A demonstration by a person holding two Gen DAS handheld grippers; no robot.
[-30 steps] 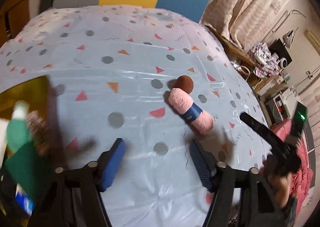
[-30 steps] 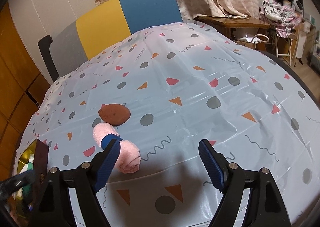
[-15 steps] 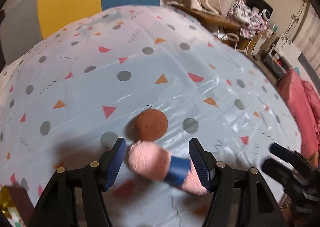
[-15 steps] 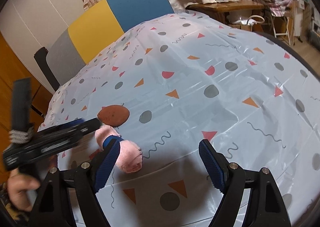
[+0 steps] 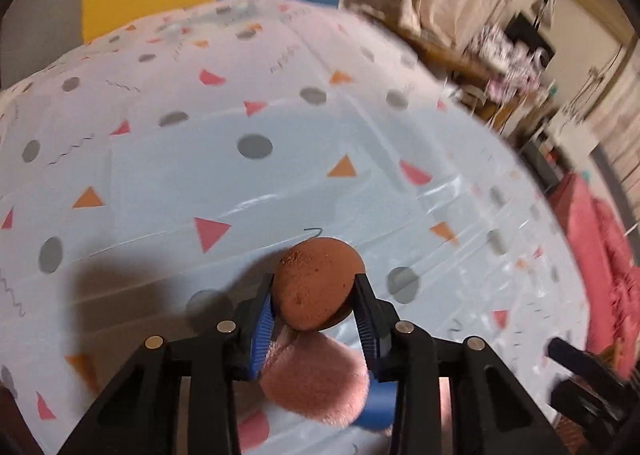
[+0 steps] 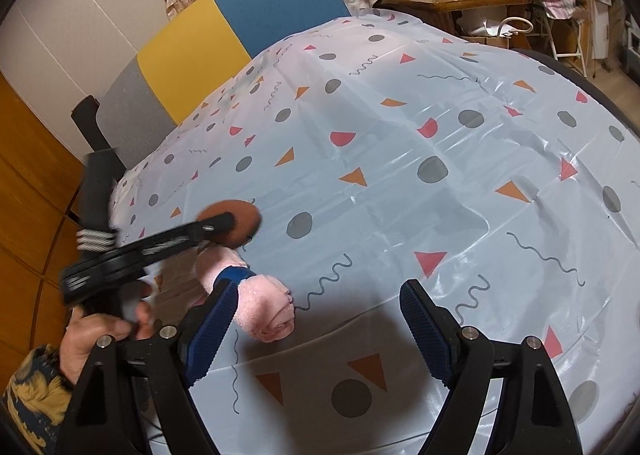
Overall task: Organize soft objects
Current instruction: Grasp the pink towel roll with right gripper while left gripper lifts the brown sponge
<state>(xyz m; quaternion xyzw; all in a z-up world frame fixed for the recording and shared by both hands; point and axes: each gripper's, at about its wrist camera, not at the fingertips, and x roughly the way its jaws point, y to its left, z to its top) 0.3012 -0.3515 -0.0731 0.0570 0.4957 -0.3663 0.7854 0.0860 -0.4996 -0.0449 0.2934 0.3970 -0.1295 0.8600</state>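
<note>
A round brown sponge sits between the blue pads of my left gripper, which are closing and touch it on both sides. In the right wrist view the same sponge shows at the left, with the left gripper across it. Just below it lies a rolled pink towel with a blue band, flat on the tablecloth. My right gripper stands open near the table's front edge, its left finger beside the pink towel, nothing between its pads.
The table wears a pale blue patterned plastic cloth. A grey, yellow and blue chair back stands behind it. A wooden side table is at the far right. A person's hand holds the left gripper.
My left gripper has swung over from the left, passed the pink towel and closed onto the brown sponge. The right gripper has barely moved and stays open.
</note>
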